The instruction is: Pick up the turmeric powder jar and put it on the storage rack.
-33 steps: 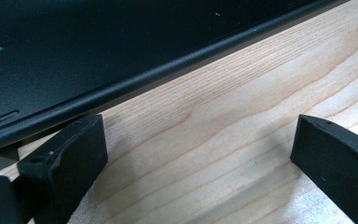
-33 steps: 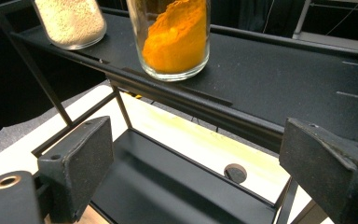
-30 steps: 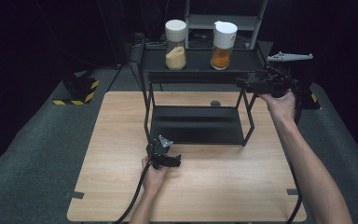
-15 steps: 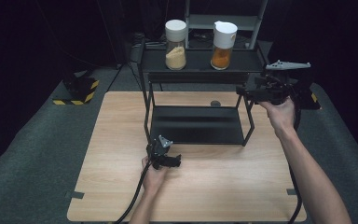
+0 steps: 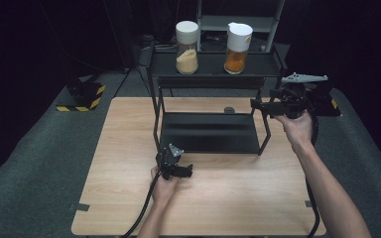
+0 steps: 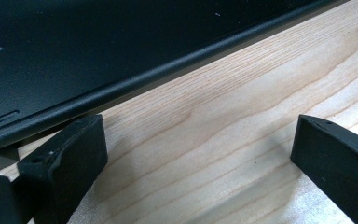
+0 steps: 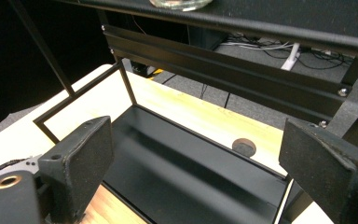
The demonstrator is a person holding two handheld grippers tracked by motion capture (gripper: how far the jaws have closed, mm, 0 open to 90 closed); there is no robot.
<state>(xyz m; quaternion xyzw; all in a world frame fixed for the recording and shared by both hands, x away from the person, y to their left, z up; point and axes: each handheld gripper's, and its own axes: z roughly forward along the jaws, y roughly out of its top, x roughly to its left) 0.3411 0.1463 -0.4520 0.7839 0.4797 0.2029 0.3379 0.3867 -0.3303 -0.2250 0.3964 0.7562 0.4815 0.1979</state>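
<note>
A black two-tier rack (image 5: pixel 268 130) stands at the back of the wooden table (image 5: pixel 129 129). Its top shelf holds a jar of pale powder (image 5: pixel 187 42) and a jar of orange powder (image 5: pixel 238 42), both with white lids. My right gripper (image 5: pixel 254 104) hangs open at the rack's right side, level with the gap between the shelves, pointing left. In the right gripper view its jaws (image 7: pixel 196 163) frame the lower shelf (image 7: pixel 186 172) with nothing between them. My left gripper (image 5: pixel 188 171) rests open on the table just in front of the rack, its jaws (image 6: pixel 196 154) empty over bare wood.
A small dark round disc (image 5: pixel 228 110) lies on the table behind the lower shelf, also in the right gripper view as the disc (image 7: pixel 244 146). A yellow-and-black striped block (image 5: pixel 82 99) sits on the floor at the left. Cables trail from both grippers.
My right gripper has sunk a little beside the rack's right end. The left gripper and both jars have stayed put.
</note>
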